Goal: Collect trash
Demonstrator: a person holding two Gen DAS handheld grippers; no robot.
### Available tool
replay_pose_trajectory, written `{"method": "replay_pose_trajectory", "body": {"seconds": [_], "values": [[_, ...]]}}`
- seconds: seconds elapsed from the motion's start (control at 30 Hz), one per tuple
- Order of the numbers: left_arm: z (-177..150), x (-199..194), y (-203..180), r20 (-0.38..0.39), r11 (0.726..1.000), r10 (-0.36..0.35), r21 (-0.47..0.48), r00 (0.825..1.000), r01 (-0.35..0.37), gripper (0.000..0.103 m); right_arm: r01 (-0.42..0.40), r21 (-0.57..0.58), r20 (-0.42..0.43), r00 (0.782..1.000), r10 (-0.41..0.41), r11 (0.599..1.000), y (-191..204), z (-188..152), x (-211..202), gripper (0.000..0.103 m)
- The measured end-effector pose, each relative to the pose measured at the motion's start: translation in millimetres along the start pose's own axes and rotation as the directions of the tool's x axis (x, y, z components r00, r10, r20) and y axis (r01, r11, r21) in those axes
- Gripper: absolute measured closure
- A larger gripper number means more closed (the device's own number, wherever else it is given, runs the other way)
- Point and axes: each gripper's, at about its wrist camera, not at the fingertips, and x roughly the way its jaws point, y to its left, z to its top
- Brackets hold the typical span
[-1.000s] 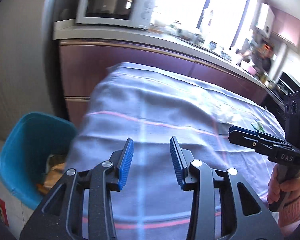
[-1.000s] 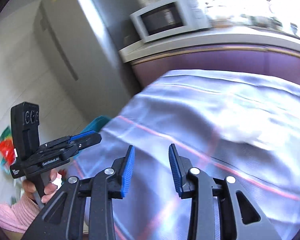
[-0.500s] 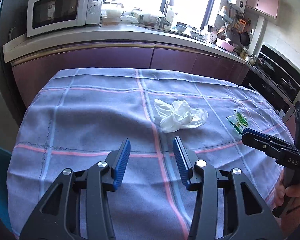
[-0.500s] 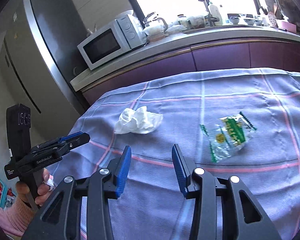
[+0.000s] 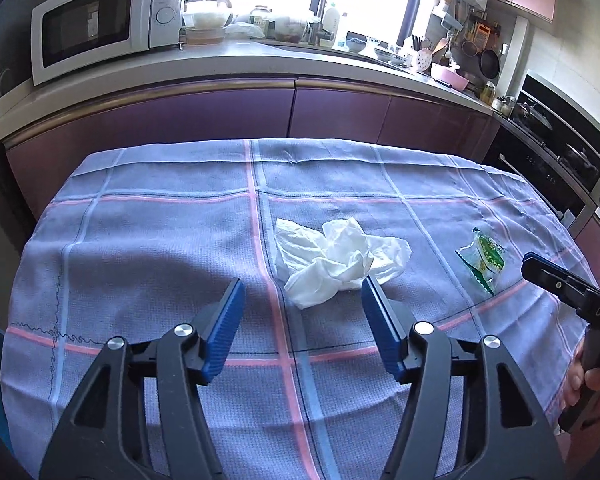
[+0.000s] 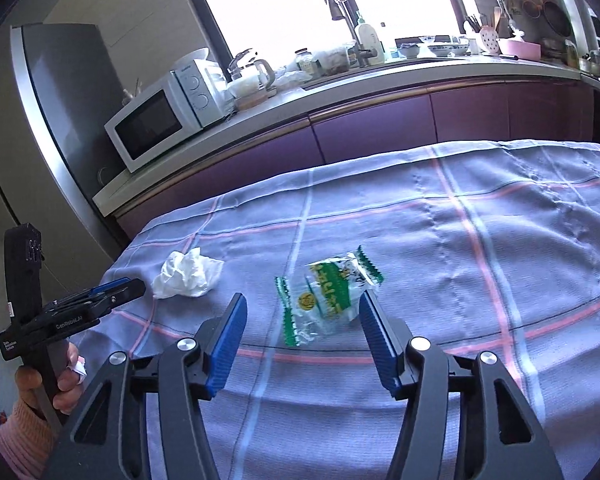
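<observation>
Left wrist view shows the left gripper [image 5: 302, 292] aimed at the crumpled white tissue [image 5: 340, 260] in the middle of the tabletop [image 5: 140, 240]. Its jaws have just been opening and stand wide, holding nothing, probably to fit around the soft paper. Right gripper [image 6: 300, 306] does likewise toward the green-printed clear wrapper [image 6: 326, 296] at frame centre: jaws wide, empty, apparently so both pieces are taken together.
</observation>
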Motion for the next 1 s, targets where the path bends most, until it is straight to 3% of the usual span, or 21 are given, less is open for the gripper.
{"method": "replay_pose_trajectory", "body": {"seconds": [0.3, 0.4, 0.5, 0.67, 0.83, 1.0], "values": [[12.6, 30.4, -6.6, -0.066, 0.999, -0.028, -0.017, 0.997, 0.027, 0.035, 0.017, 0.051, -0.057, 0.998, -0.014, 0.999, -22.0, 2.5, 19.0, 0.039], [13.6, 41.0, -13.4, -0.085, 1.000, -0.023, -0.003, 0.996, 0.023, 0.040, 0.009, 0.064, -0.071, 0.997, -0.005, 0.998, -23.9, 5.5, 26.1, 0.039], [11.6, 51.9, -16.0, -0.119, 0.999, -0.033, -0.009, 0.992, 0.032, 0.056, 0.003, 0.075, -0.081, 0.997, 0.003, 0.997, -27.0, 8.6, 31.5, 0.040], [9.8, 57.4, -18.7, -0.129, 1.000, -0.020, 0.005, 0.991, 0.020, 0.070, -0.020, 0.117, -0.104, 0.994, 0.032, 0.993, -34.1, 9.4, 37.6, 0.063], [8.3, 53.8, -17.7, -0.125, 0.999, -0.050, -0.013, 0.991, 0.049, 0.089, -0.041, 0.130, -0.094, 0.994, 0.053, 0.991, -35.2, 8.7, 35.1, 0.095], [3.7, 44.0, -18.4, -0.102, 0.999, -0.045, -0.004, 0.994, 0.045, 0.093, -0.074, 0.127, -0.073, 0.994, 0.083, 0.989, -33.4, 8.2, 29.9, 0.098]]}}
